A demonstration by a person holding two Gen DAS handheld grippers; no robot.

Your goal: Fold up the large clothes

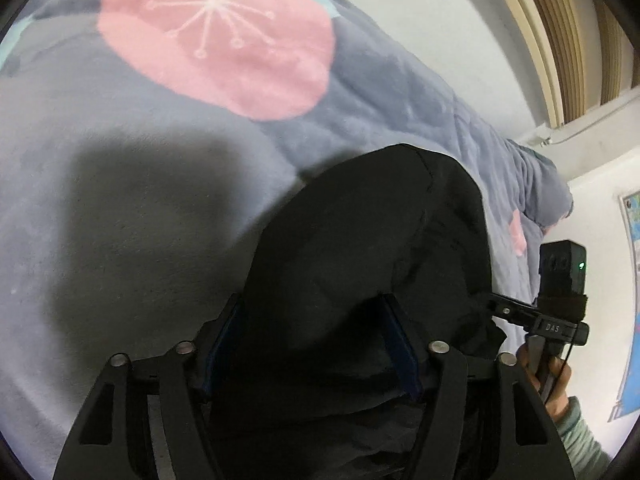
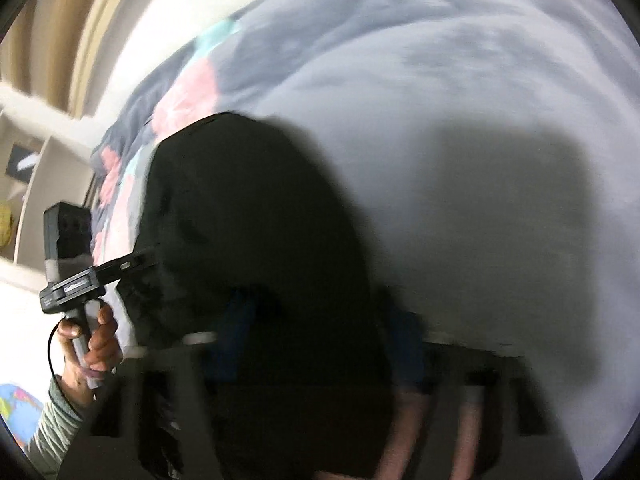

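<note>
A black garment (image 1: 360,220) hangs bunched over a grey-blue blanket (image 1: 120,160) and throws a dark shadow on it. In the left wrist view my left gripper (image 1: 312,300) is shut on the garment, whose cloth fills the gap between the blue pads (image 1: 400,344). My right gripper (image 1: 490,302) grips the garment's right edge, with a hand (image 1: 548,380) on its handle. The right wrist view is blurred. There my right gripper (image 2: 320,308) is shut on the same garment (image 2: 248,200), and my left gripper (image 2: 146,258) bites the cloth's left edge.
The blanket carries a large pink flower print (image 1: 216,36) and covers a bed that runs to a white wall. A wooden frame (image 1: 560,40) and a poster (image 1: 632,280) are on the right wall. White shelves (image 2: 32,160) stand at the left in the right wrist view.
</note>
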